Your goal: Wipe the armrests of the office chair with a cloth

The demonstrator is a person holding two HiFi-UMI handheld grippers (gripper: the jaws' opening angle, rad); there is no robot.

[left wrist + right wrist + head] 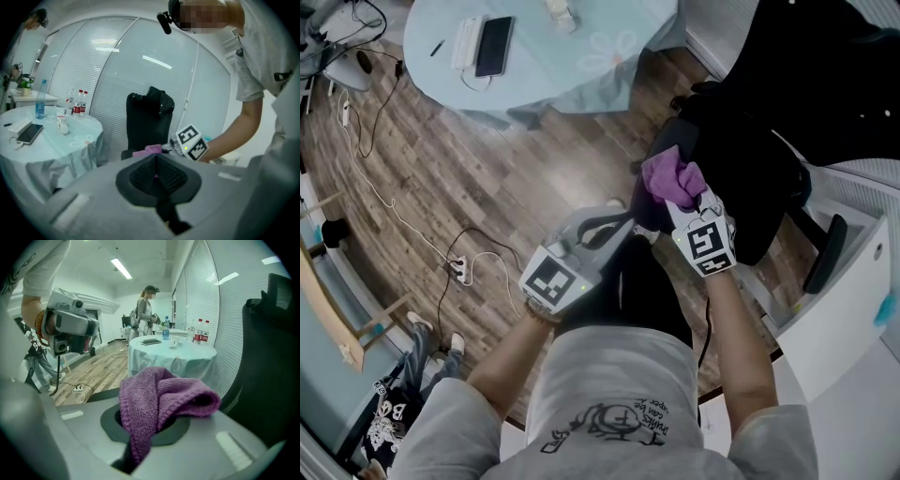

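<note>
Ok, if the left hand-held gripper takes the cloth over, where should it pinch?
I'd pinch the bunched fold of the cloth that stands up clear of the right hand-held gripper, coming from the left; the chair crowds its right side. The left hand-held gripper is shut, so open it first.

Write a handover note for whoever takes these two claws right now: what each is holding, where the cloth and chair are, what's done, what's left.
Left claw: shut, empty, held low beside the chair.
Right claw: shut on the purple cloth, which bunches out over the jaws.
Office chair: black, directly ahead. The cloth is at its near side, but I can't tell whether it touches an armrest. The far armrest is out to the right.
Done: cloth is gripped and at the chair.
Left: nothing shows any wiping done yet, so wipe both armrests.
</note>
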